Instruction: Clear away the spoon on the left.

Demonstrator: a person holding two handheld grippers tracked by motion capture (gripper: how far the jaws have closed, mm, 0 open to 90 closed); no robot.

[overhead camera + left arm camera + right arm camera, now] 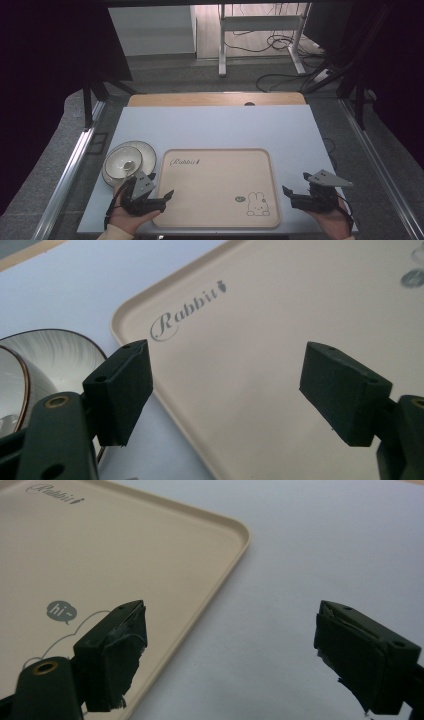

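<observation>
**High view: two open grippers flank a cream tray**

High view shows a cream tray [220,185] lying flat on the pale table [215,125], printed with "Rabbit" near its far left corner and a small rabbit drawing near its near right corner. The left gripper [162,197] sits at the tray's near left edge, its jaws spread wide with nothing between them; in the left gripper view one jaw hangs over the tray's rim and the other over the tray's flat bed. Just beside the tray on the left, a white bowl [122,162] rests on a dark-rimmed plate [147,152]. The right gripper [295,187] is held off the tray's right side, above bare table, jaws also wide apart and empty. A hand [132,220] grips each tool from below.
</observation>
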